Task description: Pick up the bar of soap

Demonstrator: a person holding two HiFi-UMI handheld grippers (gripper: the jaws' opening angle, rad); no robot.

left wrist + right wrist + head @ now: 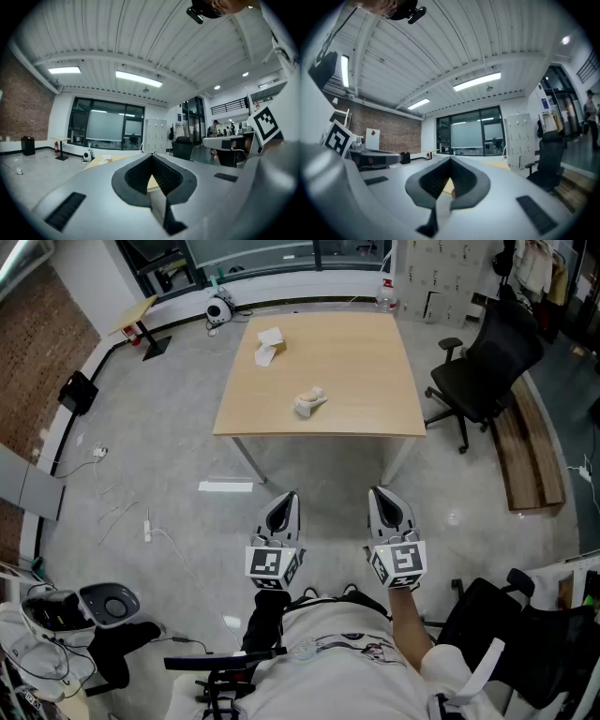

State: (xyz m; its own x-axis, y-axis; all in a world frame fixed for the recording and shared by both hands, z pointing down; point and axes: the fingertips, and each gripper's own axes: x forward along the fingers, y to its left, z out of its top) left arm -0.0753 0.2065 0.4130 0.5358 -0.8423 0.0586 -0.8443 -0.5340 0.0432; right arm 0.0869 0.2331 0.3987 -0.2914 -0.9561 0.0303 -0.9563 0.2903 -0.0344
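A light wooden table (356,381) stands ahead of me on the grey floor. Two small pale things lie on it: an off-white lump (309,402) near the front edge and a white piece (269,345) further back on the left. Which one is the bar of soap I cannot tell. My left gripper (284,506) and right gripper (385,502) are held side by side close to my body, well short of the table, both shut and holding nothing. In the left gripper view the left gripper (151,158) points level at the table (101,161). The right gripper (450,163) does the same.
A black office chair (487,371) and a wooden bench (530,451) stand to the right of the table. A white strip (225,487) and cables (150,526) lie on the floor at the left. A small round white device (218,308) sits beyond the table's far left corner.
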